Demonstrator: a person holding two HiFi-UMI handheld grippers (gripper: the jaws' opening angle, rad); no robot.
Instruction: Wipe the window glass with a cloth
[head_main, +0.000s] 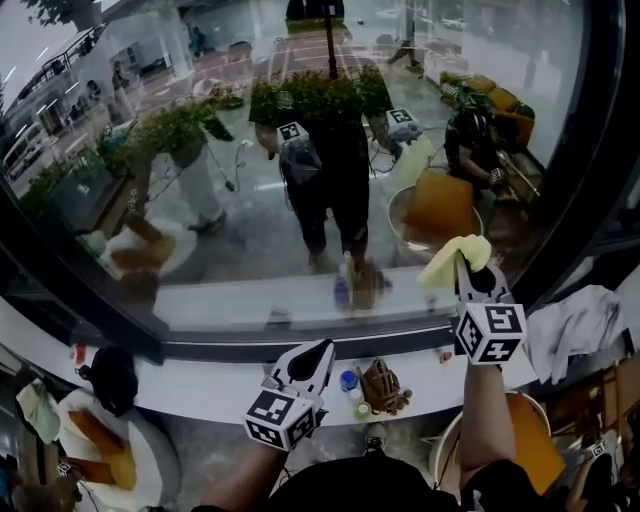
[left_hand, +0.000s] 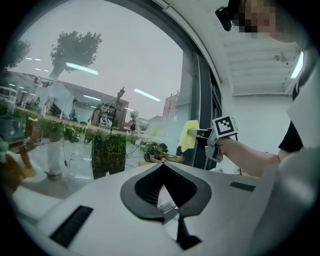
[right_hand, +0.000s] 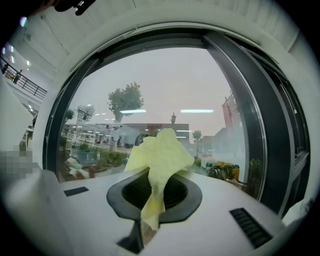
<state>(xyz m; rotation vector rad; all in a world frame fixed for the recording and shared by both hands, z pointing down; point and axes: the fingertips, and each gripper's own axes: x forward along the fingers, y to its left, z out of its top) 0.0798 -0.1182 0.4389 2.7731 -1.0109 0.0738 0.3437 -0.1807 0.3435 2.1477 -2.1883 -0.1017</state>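
The window glass (head_main: 250, 200) fills the upper head view and mirrors the room. My right gripper (head_main: 470, 272) is raised in front of its lower right part, shut on a crumpled yellow cloth (head_main: 452, 258). In the right gripper view the cloth (right_hand: 159, 152) bunches out between the jaws toward the glass (right_hand: 150, 85). I cannot tell whether it touches the pane. My left gripper (head_main: 320, 350) hangs lower, over the sill, shut with nothing in it. From the left gripper view (left_hand: 162, 161) the cloth (left_hand: 190, 135) and right gripper (left_hand: 216, 137) show ahead to the right.
A white sill (head_main: 200, 385) runs below the glass. On it lie a blue-capped bottle (head_main: 348, 380), a brown object (head_main: 384, 386) and a black object (head_main: 112, 375). A white cloth (head_main: 580, 325) lies at the right. A dark window frame (head_main: 600, 200) bounds the pane's right side.
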